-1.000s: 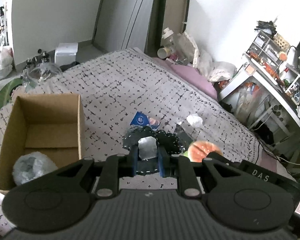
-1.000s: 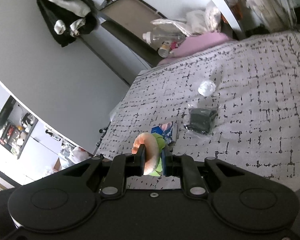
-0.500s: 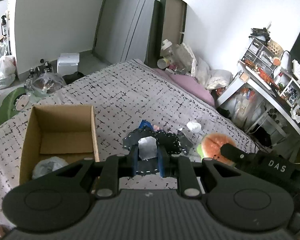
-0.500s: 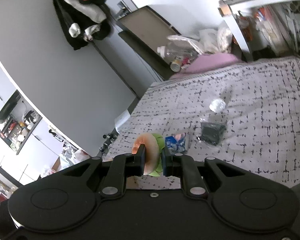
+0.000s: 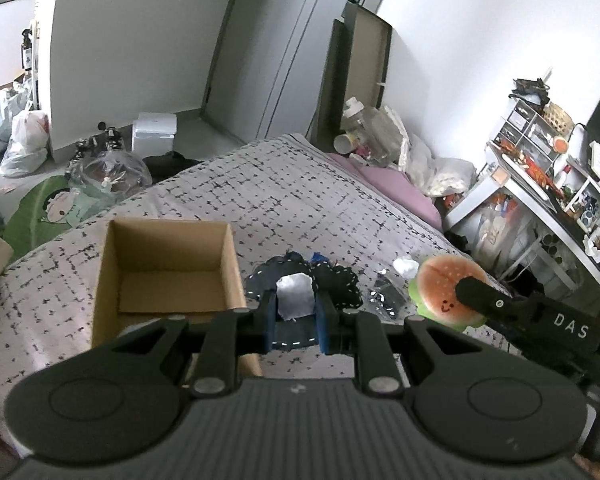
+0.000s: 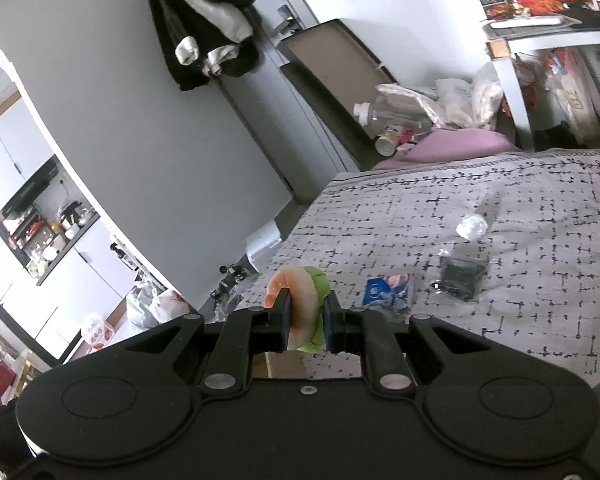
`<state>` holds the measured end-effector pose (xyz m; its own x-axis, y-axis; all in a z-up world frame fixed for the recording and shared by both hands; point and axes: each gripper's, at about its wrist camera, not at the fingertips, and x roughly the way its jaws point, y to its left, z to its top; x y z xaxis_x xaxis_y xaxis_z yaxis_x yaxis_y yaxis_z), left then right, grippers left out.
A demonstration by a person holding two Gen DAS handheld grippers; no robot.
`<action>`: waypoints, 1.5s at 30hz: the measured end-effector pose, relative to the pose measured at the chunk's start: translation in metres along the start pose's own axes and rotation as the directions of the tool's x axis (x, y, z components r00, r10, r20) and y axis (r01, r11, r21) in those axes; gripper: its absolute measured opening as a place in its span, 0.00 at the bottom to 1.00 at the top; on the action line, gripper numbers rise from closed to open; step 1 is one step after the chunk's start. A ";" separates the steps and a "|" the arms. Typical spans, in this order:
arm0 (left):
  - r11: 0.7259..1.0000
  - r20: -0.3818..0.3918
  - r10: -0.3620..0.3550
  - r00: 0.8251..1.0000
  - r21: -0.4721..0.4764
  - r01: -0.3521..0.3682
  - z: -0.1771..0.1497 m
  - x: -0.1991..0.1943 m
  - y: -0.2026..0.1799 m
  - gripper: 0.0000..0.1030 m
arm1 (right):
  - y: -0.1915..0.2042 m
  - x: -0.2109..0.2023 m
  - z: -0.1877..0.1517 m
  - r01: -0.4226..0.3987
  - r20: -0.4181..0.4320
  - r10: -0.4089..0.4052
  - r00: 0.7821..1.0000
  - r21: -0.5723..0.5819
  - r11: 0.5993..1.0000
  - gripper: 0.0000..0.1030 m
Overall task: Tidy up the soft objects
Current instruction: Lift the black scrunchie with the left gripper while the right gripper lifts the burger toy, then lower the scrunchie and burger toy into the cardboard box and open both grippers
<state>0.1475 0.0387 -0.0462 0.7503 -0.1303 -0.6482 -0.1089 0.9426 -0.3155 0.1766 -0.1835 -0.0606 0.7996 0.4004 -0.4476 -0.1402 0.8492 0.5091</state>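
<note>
My left gripper [image 5: 296, 312] is shut on a dark blue stitched fabric piece [image 5: 336, 286] with a white label [image 5: 295, 300], held above the bed just right of an open cardboard box [image 5: 164, 268]. My right gripper [image 6: 306, 314] is shut on a plush hamburger [image 6: 300, 300] with an orange bun and green lettuce edge. In the left wrist view that plush hamburger [image 5: 446, 296] hangs to the right of the fabric piece, showing a smiley face. On the bedspread lie a blue packet [image 6: 386, 290], a black item in clear wrap [image 6: 460, 276] and a small white wad [image 6: 472, 226].
The patterned bedspread [image 5: 260, 192] covers a bed with a purple pillow [image 5: 396, 186] at its far end. A cluttered desk with shelves [image 5: 548, 184] stands on the right. Bags [image 5: 24, 144] and a white box [image 5: 154, 132] sit on the floor at left.
Both grippers have risen and drawn back with their loads. The box has slid toward the centre of the left wrist view, its contents now hidden behind the gripper. The plush hamburger has come clearly into view on the right.
</note>
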 end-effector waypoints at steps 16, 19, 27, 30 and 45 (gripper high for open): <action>0.999 0.009 0.020 1.000 -0.047 -0.020 0.009 -0.003 0.057 0.19 | 0.045 0.020 -0.013 -0.019 -0.034 0.017 0.999 -0.064 0.998 0.15; 0.998 0.005 0.026 1.000 -0.062 -0.025 0.009 0.000 0.069 0.19 | 0.053 0.027 -0.017 -0.023 -0.048 0.019 0.999 -0.072 0.997 0.15; 0.993 -0.006 0.053 0.999 -0.107 -0.054 0.013 0.013 0.104 0.19 | 0.073 0.049 -0.031 -0.043 -0.102 0.033 0.994 -0.097 0.994 0.15; 0.990 -0.014 0.060 0.998 -0.128 -0.062 0.014 0.019 0.116 0.19 | 0.078 0.060 -0.037 -0.044 -0.126 0.031 0.992 -0.102 0.994 0.15; 0.980 -0.112 0.064 0.992 -0.179 -0.084 0.002 0.062 0.145 0.21 | 0.083 0.099 -0.060 -0.019 -0.229 -0.008 0.973 -0.114 0.993 0.16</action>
<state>0.1796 0.1678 -0.1303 0.6642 -0.1030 -0.7404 -0.2864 0.8798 -0.3794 0.2089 -0.0531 -0.1070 0.6458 0.4618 -0.6081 -0.2208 0.8753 0.4302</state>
